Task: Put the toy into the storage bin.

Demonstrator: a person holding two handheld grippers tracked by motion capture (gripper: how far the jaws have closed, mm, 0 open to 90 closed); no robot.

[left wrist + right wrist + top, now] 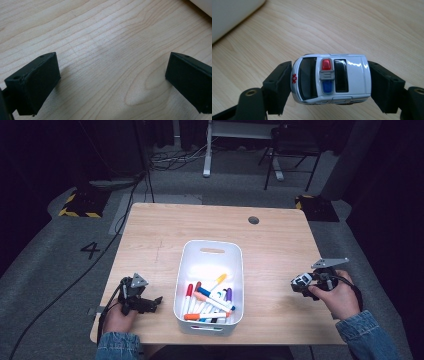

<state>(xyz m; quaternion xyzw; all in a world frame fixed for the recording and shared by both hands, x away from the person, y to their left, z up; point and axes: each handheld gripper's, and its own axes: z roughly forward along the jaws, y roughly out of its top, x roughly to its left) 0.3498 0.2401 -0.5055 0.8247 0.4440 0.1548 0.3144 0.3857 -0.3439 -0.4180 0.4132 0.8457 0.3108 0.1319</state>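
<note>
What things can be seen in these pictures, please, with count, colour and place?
toy car: one, white with a red and a blue roof light, clamped between the right tongs
markers: several, mixed colours, inside the bin
bin: one, white, middle of the table
table: one, light wood
chair: one, dark, on the floor behind
left tongs: open over bare wood
right tongs: shut on the toy car
hands: two, denim sleeves

We note blue denim sleeves on both forearms. The left gripper (pixel 150 303) is black with a grey three-cornered top plate and a trailing black cable; the right gripper (pixel 299 283) matches. Its blocky black jaws show small round holes.
</note>
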